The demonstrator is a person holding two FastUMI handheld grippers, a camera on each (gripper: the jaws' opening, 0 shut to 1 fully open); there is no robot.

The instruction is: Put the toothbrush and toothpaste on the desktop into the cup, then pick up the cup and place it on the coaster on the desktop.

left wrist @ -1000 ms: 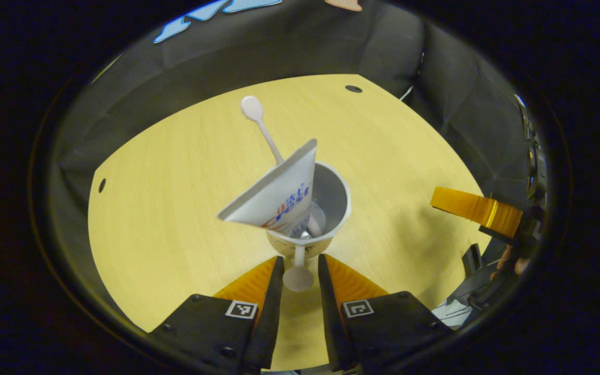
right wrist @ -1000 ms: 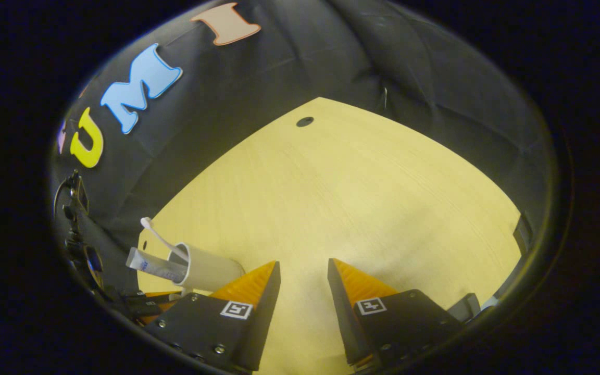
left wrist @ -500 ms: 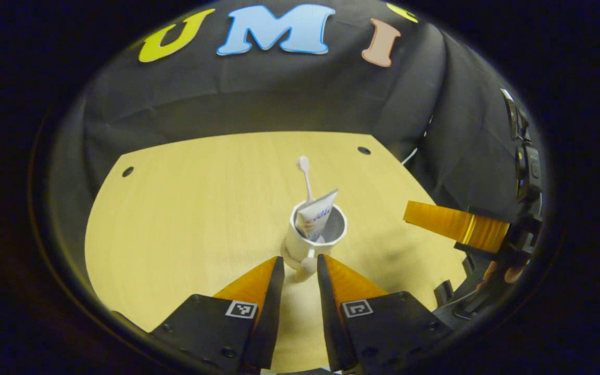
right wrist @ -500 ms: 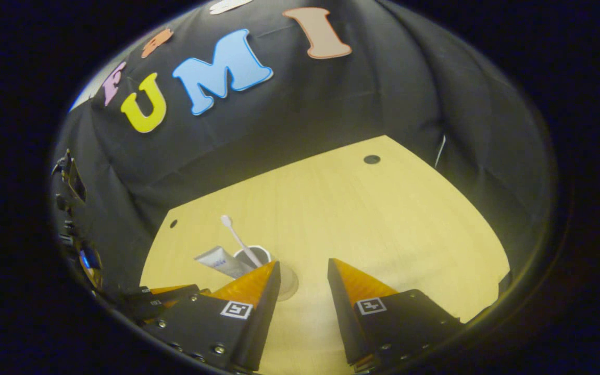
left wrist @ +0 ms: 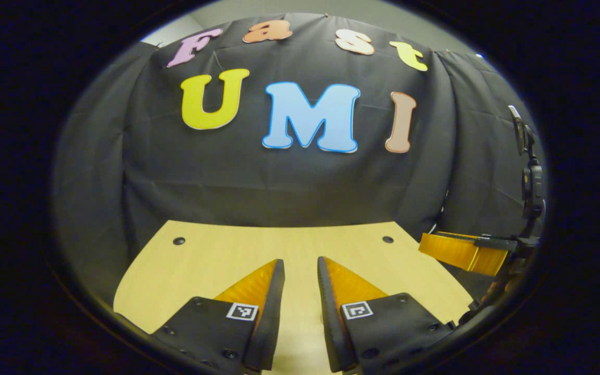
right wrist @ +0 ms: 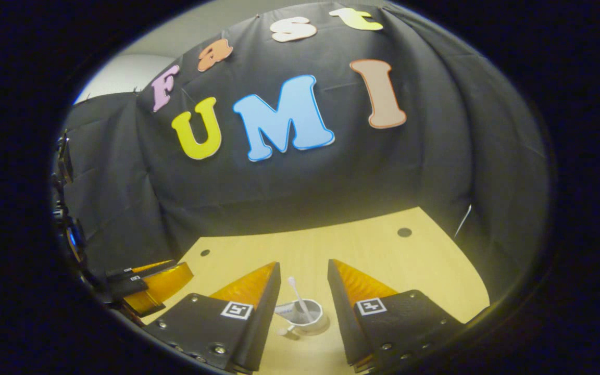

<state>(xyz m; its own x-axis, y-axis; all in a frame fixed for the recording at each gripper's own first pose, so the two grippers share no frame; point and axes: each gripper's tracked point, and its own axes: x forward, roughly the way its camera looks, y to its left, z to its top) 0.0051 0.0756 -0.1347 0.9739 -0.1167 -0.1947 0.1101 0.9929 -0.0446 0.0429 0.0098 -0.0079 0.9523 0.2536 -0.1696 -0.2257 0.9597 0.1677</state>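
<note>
A white cup (right wrist: 308, 319) with a small handle stands on the wooden desktop (right wrist: 383, 255), on what looks like a round coaster (right wrist: 325, 327). A white toothbrush (right wrist: 296, 296) sticks up out of the cup, and the toothpaste tube (right wrist: 283, 308) leans out over its left rim. My right gripper (right wrist: 303, 263) is open above and behind the cup, not touching it. My left gripper (left wrist: 300, 260) holds nothing, its fingers a narrow gap apart over bare desktop (left wrist: 216, 250). The left gripper (right wrist: 159, 281) also shows in the right gripper view, and the right gripper (left wrist: 461, 252) in the left gripper view.
The booth's black cloth wall (left wrist: 289, 187) hangs close behind the desktop. Small dark holes (left wrist: 178, 240) mark the desktop's far corners. A stand with a device (left wrist: 529, 177) rises at the right edge of the left gripper view.
My left gripper let go of the cup's handle and drew back and tilted up, away from the cup. The right gripper also tilted up, and the cup now shows between its fingers.
</note>
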